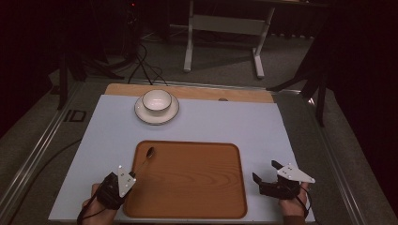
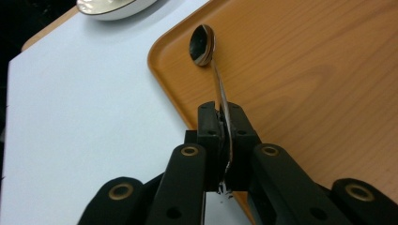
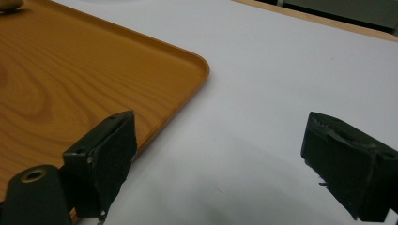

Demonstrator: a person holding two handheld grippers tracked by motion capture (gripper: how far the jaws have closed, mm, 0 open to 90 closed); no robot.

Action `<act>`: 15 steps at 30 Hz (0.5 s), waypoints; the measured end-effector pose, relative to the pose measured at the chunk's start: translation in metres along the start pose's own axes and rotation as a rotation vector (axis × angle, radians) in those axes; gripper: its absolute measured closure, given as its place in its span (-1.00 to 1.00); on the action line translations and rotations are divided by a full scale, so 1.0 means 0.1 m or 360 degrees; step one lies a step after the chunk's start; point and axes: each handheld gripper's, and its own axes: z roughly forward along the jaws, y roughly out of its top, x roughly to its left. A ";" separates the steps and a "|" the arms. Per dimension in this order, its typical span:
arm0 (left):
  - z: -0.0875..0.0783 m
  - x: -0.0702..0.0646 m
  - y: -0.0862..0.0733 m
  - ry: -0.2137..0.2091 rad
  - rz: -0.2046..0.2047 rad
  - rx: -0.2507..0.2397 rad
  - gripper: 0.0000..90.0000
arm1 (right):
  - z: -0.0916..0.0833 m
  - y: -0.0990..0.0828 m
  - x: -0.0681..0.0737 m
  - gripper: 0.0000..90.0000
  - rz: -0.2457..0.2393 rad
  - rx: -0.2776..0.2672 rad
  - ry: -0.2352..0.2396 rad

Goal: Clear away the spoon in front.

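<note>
A metal spoon [image 1: 147, 157] [image 2: 206, 49] reaches over the near-left corner of the wooden tray [image 1: 187, 180] [image 2: 305, 70], bowl end forward. My left gripper [image 1: 133, 175] [image 2: 224, 119] is shut on the spoon's handle, at the tray's left edge. My right gripper [image 1: 265, 172] [image 3: 220, 140] stands open on the white mat just right of the tray [image 3: 56, 75], with nothing between its jaws. A white bowl [image 1: 156, 101] sits on a white saucer [image 1: 156, 114] [image 2: 112, 8] at the back left of the mat.
A white mat [image 1: 225, 126] covers the wooden tabletop, whose far edge [image 1: 187, 91] shows behind it. Beyond the table stand a white desk frame [image 1: 225, 33] and cables [image 1: 145, 65] on the floor. Dark stands flank both sides.
</note>
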 end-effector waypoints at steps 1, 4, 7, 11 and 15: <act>0.00 -0.01 0.00 0.0021 0.0006 0.0013 0.94 | 0.00 0.00 0.00 -0.76 0.0000 0.0000 0.0000; -0.01 -0.03 -0.01 0.0069 0.0014 0.0028 0.94 | 0.00 0.00 0.00 -0.76 0.0000 -0.0001 0.0001; -0.02 -0.04 -0.01 0.0039 0.0010 0.0013 0.87 | 0.00 0.00 0.00 -0.76 0.0001 0.0000 0.0000; -0.03 -0.04 -0.02 -0.0081 -0.0006 -0.0035 0.69 | 0.00 0.00 0.00 -0.76 -0.0001 0.0002 0.0002; -0.04 -0.05 -0.02 -0.0201 -0.0014 -0.0080 0.48 | 0.00 0.00 0.00 -0.76 0.0000 0.0004 0.0001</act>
